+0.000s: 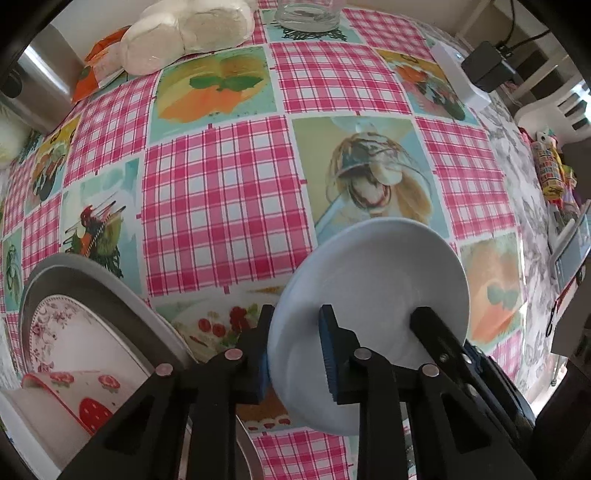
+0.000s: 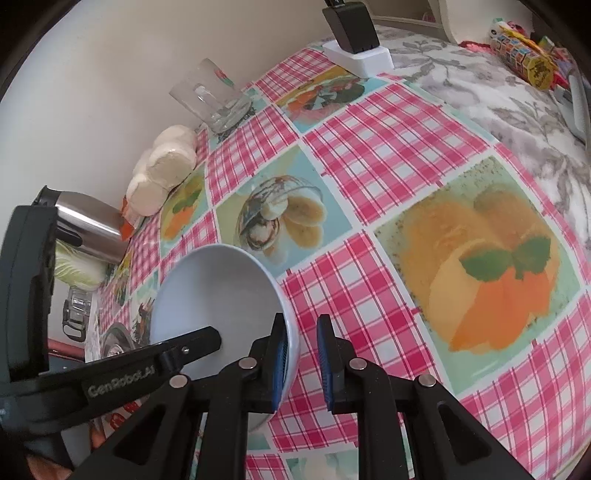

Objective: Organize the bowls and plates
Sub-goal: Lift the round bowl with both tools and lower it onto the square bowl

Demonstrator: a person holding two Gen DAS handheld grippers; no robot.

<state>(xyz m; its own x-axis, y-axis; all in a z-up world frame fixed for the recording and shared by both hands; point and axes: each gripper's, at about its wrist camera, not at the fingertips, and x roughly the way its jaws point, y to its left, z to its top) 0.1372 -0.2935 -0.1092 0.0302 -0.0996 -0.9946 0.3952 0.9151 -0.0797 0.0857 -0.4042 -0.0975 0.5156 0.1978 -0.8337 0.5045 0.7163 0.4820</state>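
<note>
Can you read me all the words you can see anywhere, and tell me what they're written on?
"GenRobot.AI": white letters on the black arm of the left tongs, seen in the right wrist view.
Candy roll at the far table edge: colourful print, too blurred to read.
Orange packet under the bread rolls: no readable text.
Nothing else legible.

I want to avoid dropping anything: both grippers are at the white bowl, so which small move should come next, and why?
Probably the right gripper should open and let go. The white bowl hangs tilted above the tablecloth with both grippers on its rim, and the left gripper looks clamped on it. Then the left could carry it toward the floral plate.
</note>
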